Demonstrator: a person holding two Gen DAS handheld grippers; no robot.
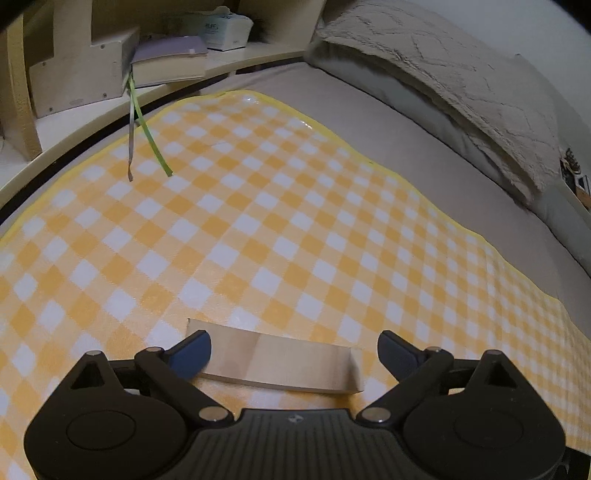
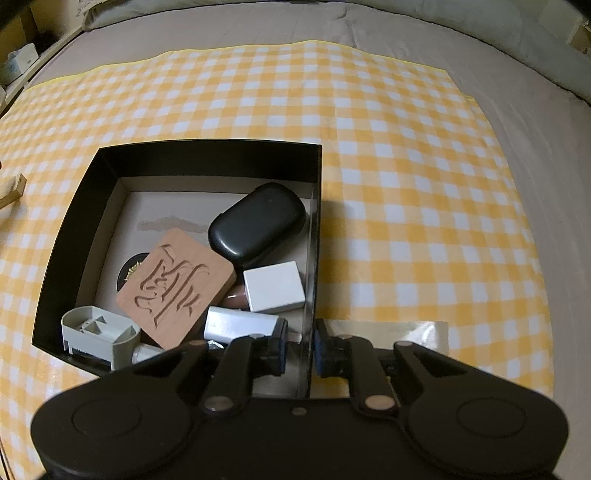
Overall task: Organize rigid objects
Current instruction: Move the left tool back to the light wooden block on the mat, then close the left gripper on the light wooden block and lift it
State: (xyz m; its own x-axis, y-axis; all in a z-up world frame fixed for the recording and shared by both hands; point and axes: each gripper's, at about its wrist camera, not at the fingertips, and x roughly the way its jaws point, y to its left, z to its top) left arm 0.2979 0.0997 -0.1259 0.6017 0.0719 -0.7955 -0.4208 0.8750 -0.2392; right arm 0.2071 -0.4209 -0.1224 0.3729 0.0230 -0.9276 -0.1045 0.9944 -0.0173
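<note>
In the left wrist view my left gripper (image 1: 293,352) is open over a flat pale wooden block (image 1: 280,360) that lies on the yellow checked cloth (image 1: 277,221), between the fingers but not clamped. In the right wrist view my right gripper (image 2: 300,347) is nearly shut on the right wall of a black box (image 2: 313,236), one finger inside and one outside. The box holds a carved wooden plaque (image 2: 176,288), a black oval case (image 2: 256,223), a white square block (image 2: 274,286), a silver device (image 2: 240,325) and a grey plastic piece (image 2: 98,338).
A bedside shelf (image 1: 110,99) with a thick book (image 1: 170,62), its ribbons hanging down, and a tissue box (image 1: 225,31) runs along the cloth's far left. A pillow (image 1: 461,81) lies far right. A wooden block end (image 2: 11,192) shows left of the box.
</note>
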